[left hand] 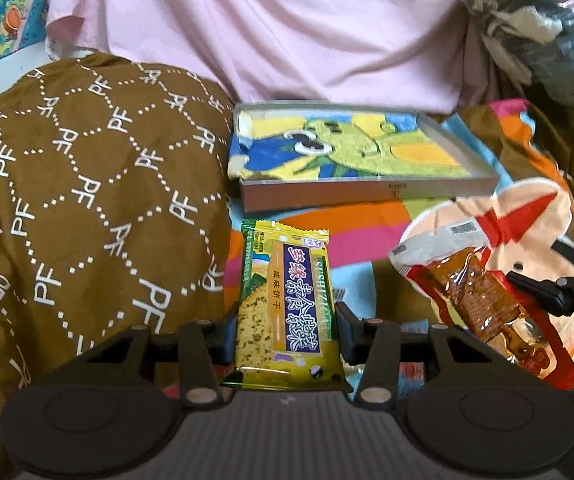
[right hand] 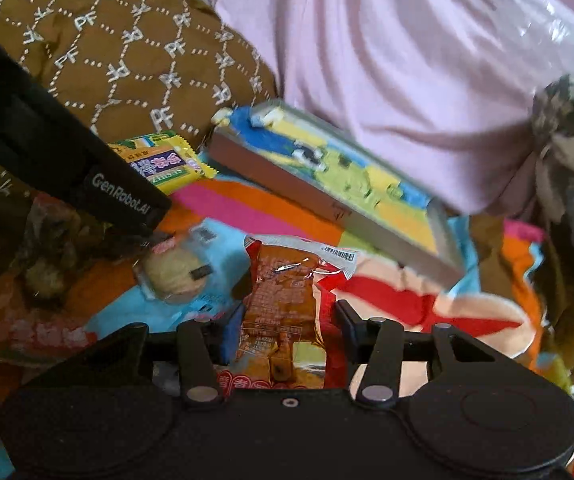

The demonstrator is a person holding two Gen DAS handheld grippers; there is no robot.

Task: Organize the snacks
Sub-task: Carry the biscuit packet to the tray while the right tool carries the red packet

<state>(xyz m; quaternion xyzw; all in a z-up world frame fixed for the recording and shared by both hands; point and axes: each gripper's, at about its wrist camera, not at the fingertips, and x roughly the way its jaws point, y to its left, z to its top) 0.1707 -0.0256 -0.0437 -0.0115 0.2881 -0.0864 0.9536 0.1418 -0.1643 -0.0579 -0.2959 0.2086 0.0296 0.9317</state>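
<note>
My left gripper (left hand: 285,326) is shut on a yellow-green cracker packet (left hand: 285,300), which points toward the shallow grey box (left hand: 367,192) lined with a cartoon print. To its right the red and brown snack packet (left hand: 475,300) is held by my right gripper (right hand: 285,332), shut on the red and brown snack packet (right hand: 283,300). In the right wrist view the left gripper's black body crosses the upper left, with the cracker packet (right hand: 163,160) beyond it, and the grey box (right hand: 327,200) lies slanted ahead.
A round pastry in clear wrap (right hand: 175,276) and other wrapped snacks (right hand: 43,280) lie on the colourful cartoon sheet (right hand: 247,208) at the left. A brown patterned quilt (left hand: 87,200) rises on the left and pink fabric (left hand: 287,40) behind the box.
</note>
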